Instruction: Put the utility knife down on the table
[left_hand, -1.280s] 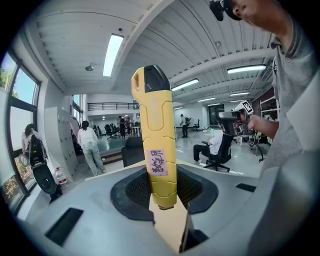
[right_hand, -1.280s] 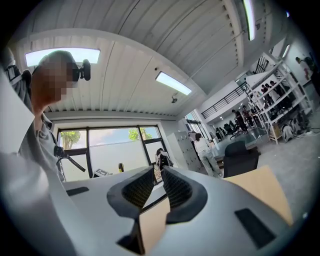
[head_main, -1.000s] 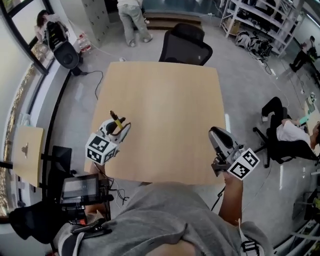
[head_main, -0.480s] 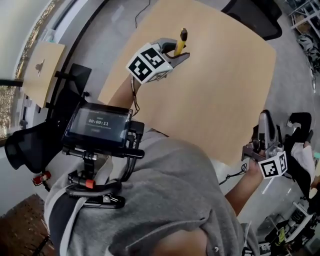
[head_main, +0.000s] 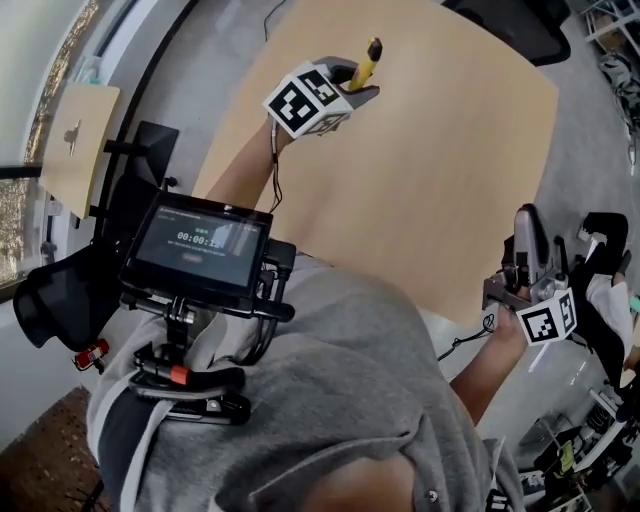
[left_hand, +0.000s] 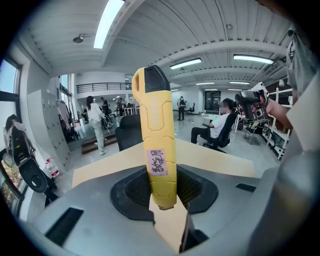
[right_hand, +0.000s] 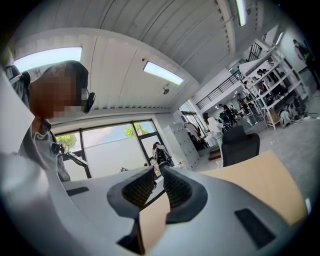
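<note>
The yellow utility knife (head_main: 365, 62) with a black tip is clamped in my left gripper (head_main: 350, 88), which hovers over the left part of the tan table (head_main: 450, 150). In the left gripper view the knife (left_hand: 159, 150) stands upright between the black pads, a small pink label on its body, and the left gripper (left_hand: 162, 190) is shut on its lower end. My right gripper (head_main: 527, 232) hangs at the table's right edge. In its own view the right gripper (right_hand: 157, 172) has its tips together with nothing between them.
A small screen on a chest rig (head_main: 200, 240) fills the lower left of the head view. A black office chair (head_main: 520, 25) stands beyond the table's far side. People sit and stand in the room behind (left_hand: 220, 127). Shelving lines the far wall (right_hand: 270, 85).
The head view has swung steeply down onto the person's body. My left gripper has carried the knife farther out over the table. The right gripper has drifted along the table's right edge.
</note>
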